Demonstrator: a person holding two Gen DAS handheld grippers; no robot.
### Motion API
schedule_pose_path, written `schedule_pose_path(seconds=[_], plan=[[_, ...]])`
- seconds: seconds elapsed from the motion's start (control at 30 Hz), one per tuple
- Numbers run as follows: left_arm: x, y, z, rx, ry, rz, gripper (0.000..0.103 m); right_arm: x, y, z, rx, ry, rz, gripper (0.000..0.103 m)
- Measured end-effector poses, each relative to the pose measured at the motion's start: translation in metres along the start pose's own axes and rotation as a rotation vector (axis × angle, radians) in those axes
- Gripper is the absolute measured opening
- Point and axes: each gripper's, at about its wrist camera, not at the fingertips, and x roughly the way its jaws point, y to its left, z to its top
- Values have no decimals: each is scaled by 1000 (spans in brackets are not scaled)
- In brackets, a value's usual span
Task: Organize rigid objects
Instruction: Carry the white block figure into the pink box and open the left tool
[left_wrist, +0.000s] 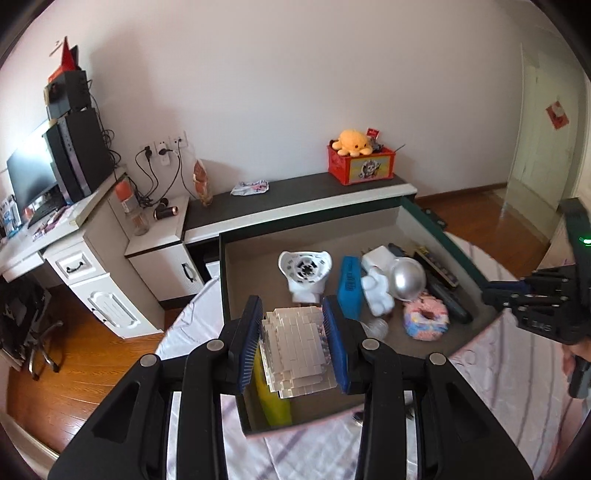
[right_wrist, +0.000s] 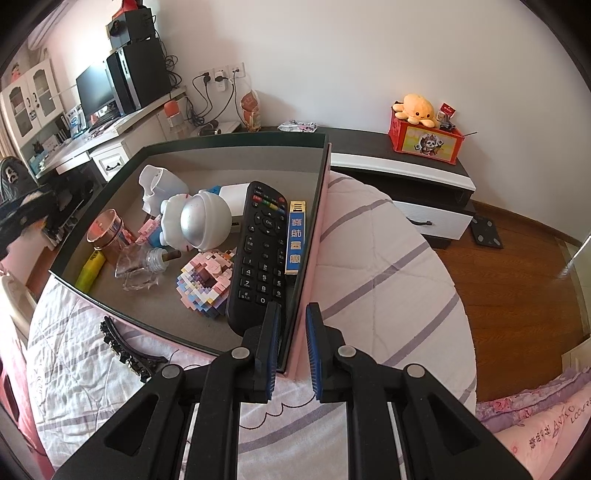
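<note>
My left gripper (left_wrist: 292, 308) is shut on a white brick-built model (left_wrist: 295, 347), held above the near end of an open box (left_wrist: 314, 236). The box is grey inside with a dark rim and lies on the bed. It holds a black remote (right_wrist: 262, 251), a pink brick doughnut (right_wrist: 207, 280), a white astronaut figure (right_wrist: 199, 221), a blue card pack (right_wrist: 295, 236), a copper tin (right_wrist: 105, 230), a glass bottle (right_wrist: 147, 266) and a yellow object (right_wrist: 90, 267). My right gripper (right_wrist: 293, 314) is shut on the box's right wall (right_wrist: 314, 229).
A black hair clip (right_wrist: 125, 350) lies on the striped bedspread (right_wrist: 388, 277) beside the box. A low cabinet (left_wrist: 295, 199) behind carries a red crate (left_wrist: 360, 166) with an orange plush. A desk with a monitor (left_wrist: 33, 181) stands at left, over wooden floor.
</note>
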Motion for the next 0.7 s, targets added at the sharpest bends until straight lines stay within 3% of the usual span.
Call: schedule_pose_path(seconds=[0.33,0.5,0.7], plan=[[67,-11,30,21,94,-96,34,4,1,8,-17,-8,-9,14],[92,-29,27,36,138,-111,34,4,1,8,-22,-8,-5,14],[101,-33,28,31,135,-92,34,4,1,8,-28,-11,-5,14]])
